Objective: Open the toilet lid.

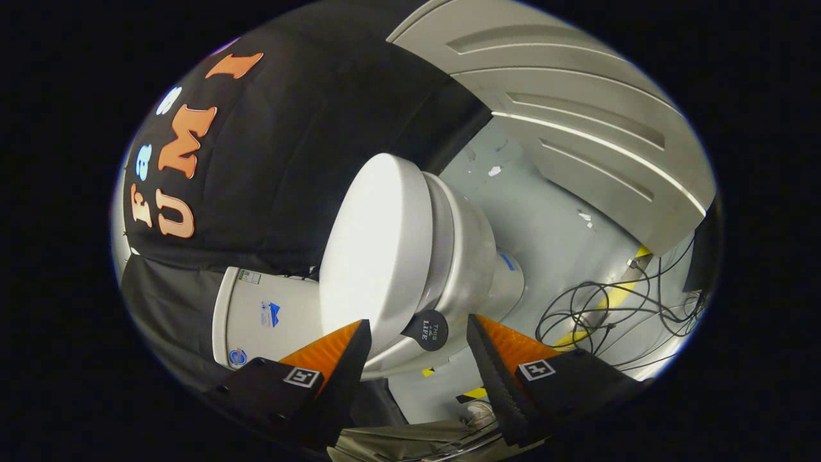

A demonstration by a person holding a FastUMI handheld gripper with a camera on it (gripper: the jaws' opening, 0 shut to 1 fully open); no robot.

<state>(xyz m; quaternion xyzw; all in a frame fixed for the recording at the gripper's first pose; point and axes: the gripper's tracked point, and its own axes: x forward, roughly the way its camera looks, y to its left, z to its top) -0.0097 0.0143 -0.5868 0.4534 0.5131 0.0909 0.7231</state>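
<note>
Toilet lid [375,256] is closed, lying flat on the seat of the toilet bowl [474,256]; the view is rolled, so the lid's broad white top faces toward the cloth wall side and the bowl's base points toward the grey floor [545,224]. Its long axis runs from the cistern [269,317], at the hinge end, out to the free front rim. A small round black tab [426,329] sticks out at the lid's edge, just ahead of the gripper [418,333] and roughly between the finger tips, a bit nearer the left finger.

Fingers [333,350] are spread wide apart, holding nothing; the lid edge and tab sit in the gap but neither finger touches them, as far as I can tell.

Judgement: approach stage, lift not started. Next move likely turns on getting a finger under that rim or closing on the tab, then swinging the edge away from the bowl toward the cistern.

Risk: slipping off the smooth rim.

Loose black cables [616,308] and yellow floor tape [609,301] lie beyond the right finger, well apart from the toilet. Grey panelled door [577,115] behind.
</note>
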